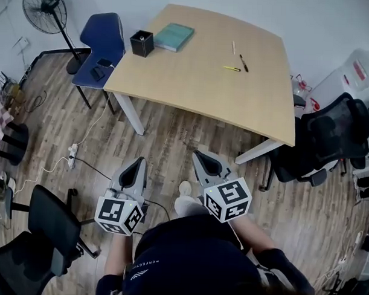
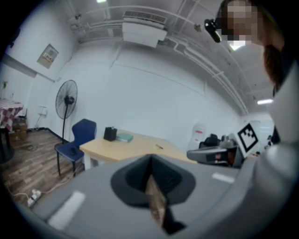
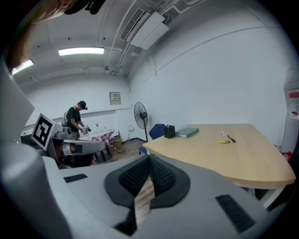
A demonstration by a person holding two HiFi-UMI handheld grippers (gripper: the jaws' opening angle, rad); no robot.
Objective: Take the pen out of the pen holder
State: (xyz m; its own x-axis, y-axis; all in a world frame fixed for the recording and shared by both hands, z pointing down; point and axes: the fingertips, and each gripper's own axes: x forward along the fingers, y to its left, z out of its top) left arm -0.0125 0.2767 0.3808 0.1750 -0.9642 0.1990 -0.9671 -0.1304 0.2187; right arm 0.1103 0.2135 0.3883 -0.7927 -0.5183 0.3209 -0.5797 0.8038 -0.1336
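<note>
Over at the far left corner of the table [image 1: 198, 90], the black pen holder [image 1: 141, 43] is parked just beside a teal book [image 1: 174, 37]. What's inside the holder can't be made out in any view. Three pens are laid flat on the tabletop toward the far right, well apart from the holder: a yellow pen [image 1: 232, 69], a black pen [image 1: 243, 63] just beside it, and a pale pen [image 1: 233, 47] a bit further back. Both tools are held low over the wood floor [image 1: 167, 137] on the near side, well short of the table. The left gripper [image 1: 138, 163] and right gripper [image 1: 200, 155] are each seen with jaws closed together and nothing pinched between them. As for clutter, a blue chair [image 1: 100, 44] is pushed up to the table's left end near the holder, with a fan [image 1: 45, 9] behind it. A black office chair [image 1: 330, 137] is crowded against the table's right edge, and another black chair [image 1: 42, 242] is sat by the left gripper. A white power strip [image 1: 72, 155] and its cable are strewn across the floor on the left. Way back in the right gripper view, a person [image 3: 74, 120] can be spotted at a checkered-cloth table.
</note>
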